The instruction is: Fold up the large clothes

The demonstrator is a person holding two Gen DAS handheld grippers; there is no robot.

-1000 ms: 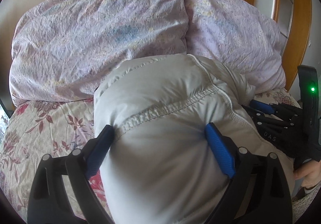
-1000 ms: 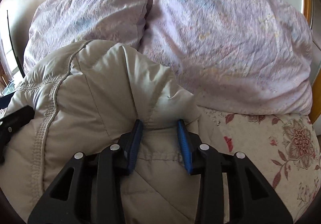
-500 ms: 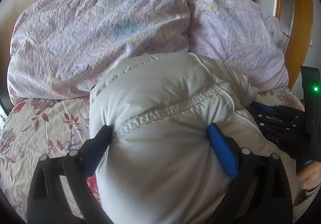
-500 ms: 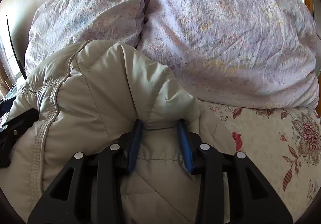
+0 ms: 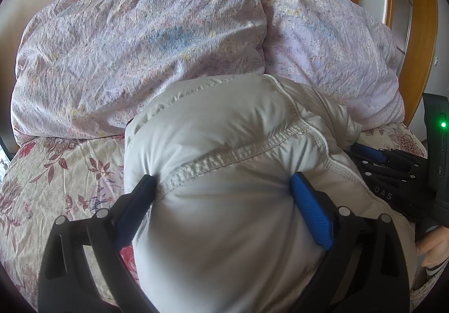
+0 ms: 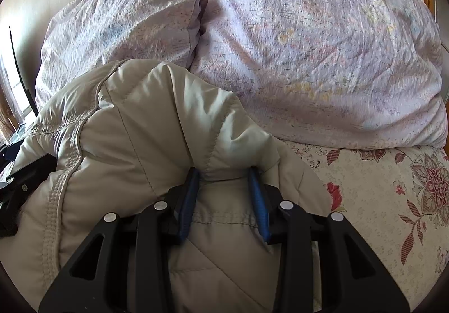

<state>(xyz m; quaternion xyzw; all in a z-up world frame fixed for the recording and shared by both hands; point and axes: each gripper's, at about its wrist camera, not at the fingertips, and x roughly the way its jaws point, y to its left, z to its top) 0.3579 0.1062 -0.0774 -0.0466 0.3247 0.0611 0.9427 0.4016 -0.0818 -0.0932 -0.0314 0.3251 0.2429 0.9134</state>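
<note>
Both grippers clamp the puffy pale down jacket — the left gripper spread wide around a thick bundle, the right gripper narrower on a pinched fold — likely so the bulk stays compressed, just short of the lilac pillows ahead.

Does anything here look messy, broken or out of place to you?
Nothing looks damaged or spilled. The pale padded jacket is bunched into a puffy mound, not lying flat, pinched by the left hand-held gripper and the right hand-held gripper. Behind it two lilac pillows sit crumpled on the floral bedspread.
</note>
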